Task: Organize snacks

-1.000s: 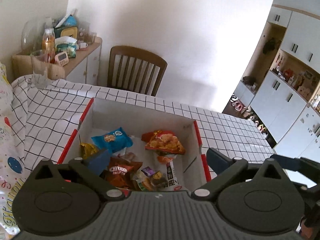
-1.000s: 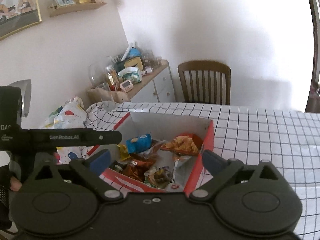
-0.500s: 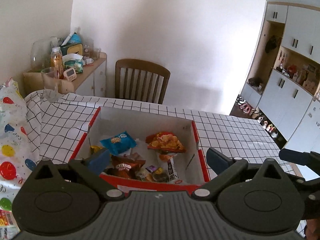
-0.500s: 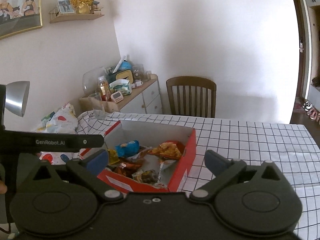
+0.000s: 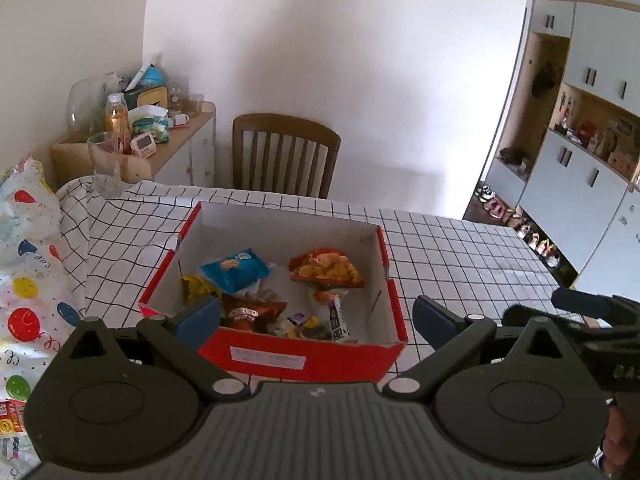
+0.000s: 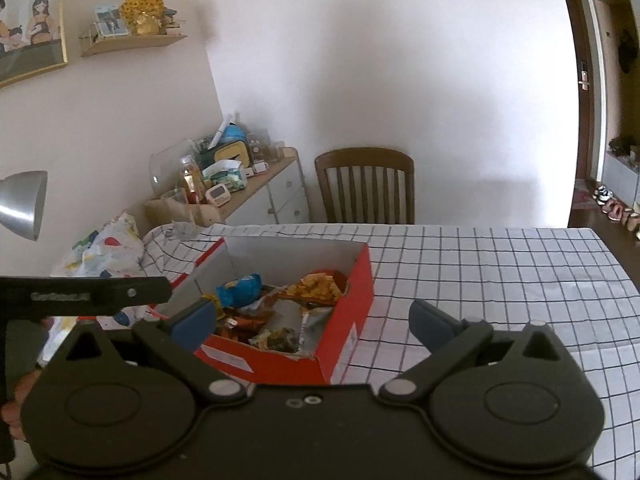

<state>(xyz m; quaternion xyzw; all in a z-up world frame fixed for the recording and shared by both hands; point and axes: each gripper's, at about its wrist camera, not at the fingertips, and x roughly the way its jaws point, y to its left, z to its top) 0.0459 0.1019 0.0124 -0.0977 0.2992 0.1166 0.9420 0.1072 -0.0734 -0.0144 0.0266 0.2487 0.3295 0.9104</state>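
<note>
White walls close in a dining corner where a table under a white cloth with a black grid (image 5: 460,248) carries the work. Both tools hang above the cloth's near edge with nothing between their fingers. The left gripper (image 5: 316,316) has its blue-padded jaws spread wide, framing the near wall of a red cardboard box with a white inside (image 5: 280,354). The right gripper (image 6: 312,320) is equally wide apart and empty; its left pad overlaps the box's near corner in the view, its right pad sits over bare cloth.

Inside the box lie the snacks, loosely heaped: a blue packet with a biscuit picture (image 5: 234,268) toward the back left, an orange-red bag of crisps (image 5: 326,268) toward the back right, a crumpled yellow wrapper (image 5: 196,288) against the left wall, a brown packet with a white logo (image 5: 250,312) near the front, and several small dark and white wrappers (image 5: 316,322) beside it. The right half of the box floor is mostly bare.

Beyond the table stands a brown wooden chair with a slatted back (image 5: 286,156). Left of it, a low white sideboard with a wooden top (image 5: 188,148) is crowded with bottles and containers. A balloon-print plastic bag (image 5: 24,264) lies at the table's left end. Tall white cupboards (image 5: 592,160) line the right wall in the left wrist view.
</note>
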